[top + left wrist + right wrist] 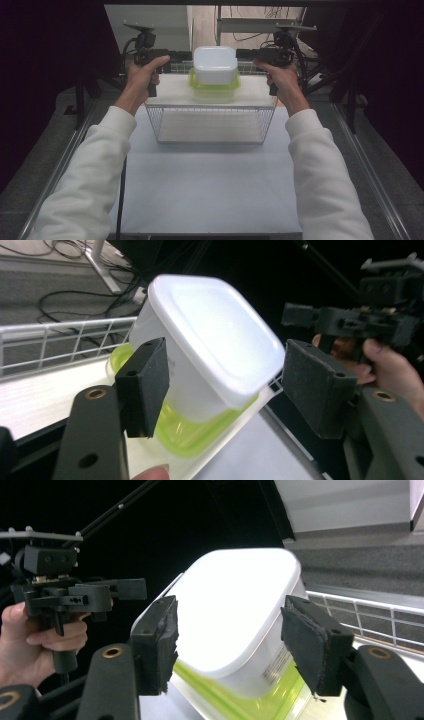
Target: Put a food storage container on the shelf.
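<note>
Containers [215, 70] stacked on white shelf [172, 92]; dark room.

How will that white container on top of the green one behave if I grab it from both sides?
The white container looks like thin plastic, so probably light and slightly flexible. Its smooth walls may slip between pads. Sitting loosely on the green container, it could tip or shift if pushed.

The white container [240, 625] bears a small printed label, too blurred to read.
</note>
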